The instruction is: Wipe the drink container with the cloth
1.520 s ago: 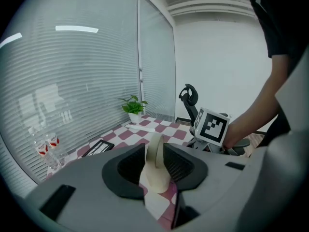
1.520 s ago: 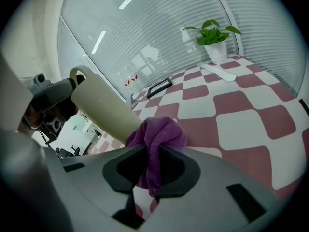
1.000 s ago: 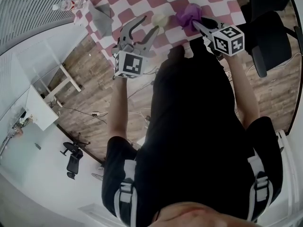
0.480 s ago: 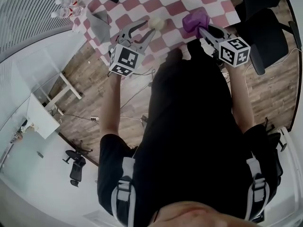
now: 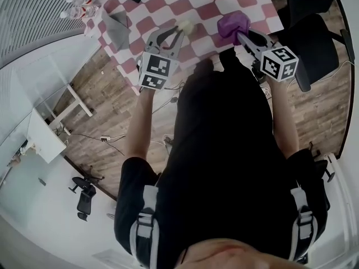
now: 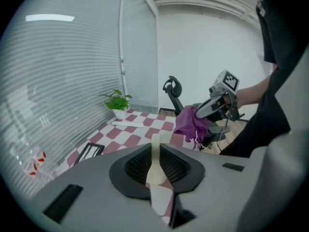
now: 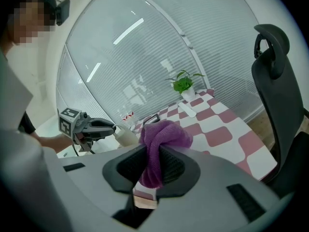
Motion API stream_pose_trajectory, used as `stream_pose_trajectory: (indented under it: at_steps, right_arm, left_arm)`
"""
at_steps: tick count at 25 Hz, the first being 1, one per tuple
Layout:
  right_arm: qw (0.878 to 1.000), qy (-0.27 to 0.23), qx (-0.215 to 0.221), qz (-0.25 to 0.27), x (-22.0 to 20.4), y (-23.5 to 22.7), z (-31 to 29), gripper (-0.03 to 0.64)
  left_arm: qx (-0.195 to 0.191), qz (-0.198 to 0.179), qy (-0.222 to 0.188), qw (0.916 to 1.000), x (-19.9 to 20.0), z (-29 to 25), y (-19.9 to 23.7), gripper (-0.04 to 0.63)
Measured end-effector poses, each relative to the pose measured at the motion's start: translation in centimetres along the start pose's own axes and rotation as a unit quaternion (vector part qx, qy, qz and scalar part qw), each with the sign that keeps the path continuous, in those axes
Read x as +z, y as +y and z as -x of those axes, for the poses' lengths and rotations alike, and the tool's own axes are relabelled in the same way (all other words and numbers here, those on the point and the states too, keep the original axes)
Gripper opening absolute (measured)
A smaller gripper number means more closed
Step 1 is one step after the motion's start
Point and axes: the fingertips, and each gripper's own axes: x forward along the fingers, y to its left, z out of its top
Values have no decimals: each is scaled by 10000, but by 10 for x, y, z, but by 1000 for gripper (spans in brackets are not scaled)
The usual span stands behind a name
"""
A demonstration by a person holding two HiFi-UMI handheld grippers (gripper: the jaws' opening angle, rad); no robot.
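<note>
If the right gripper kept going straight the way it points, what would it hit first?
The right gripper holds a purple cloth; past that, probably the pink-and-white checkered tabletop. The cream bottle sits left of that line, though depth is unclear.

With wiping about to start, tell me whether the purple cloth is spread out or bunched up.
Bunched up: the purple cloth bulges as a wad above the right gripper's closed jaws.

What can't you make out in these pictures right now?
Drink container: most of its body, left gripper view, behind the left gripper, whose jaws are closing with it between them.
Cloth: gripped part, right gripper view, behind the right gripper.
Small bottles: labels, head view, too small and blurred.
</note>
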Motion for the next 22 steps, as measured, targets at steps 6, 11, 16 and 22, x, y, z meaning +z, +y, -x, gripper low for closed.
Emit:
stream_pose_trajectory:
  at_steps: [6, 11, 16, 22]
  right_arm:
    - [9999, 63, 118, 106, 10, -2, -7, 80]
    - [9996, 133, 194, 147, 14, -2, -13, 80]
    - [9994, 198, 231, 177, 13, -2, -17, 80]
    - [9993, 246, 204, 206, 13, 2, -19, 80]
  left_arm:
    - [417, 1284, -6, 9908, 2, -2, -7, 72]
    - [432, 1958, -388, 9789, 2, -1, -7, 74]
    - [165, 1184, -718, 9902, 13, 6, -6, 219]
    - [-473, -991, -461, 9929, 2, 13, -1, 307]
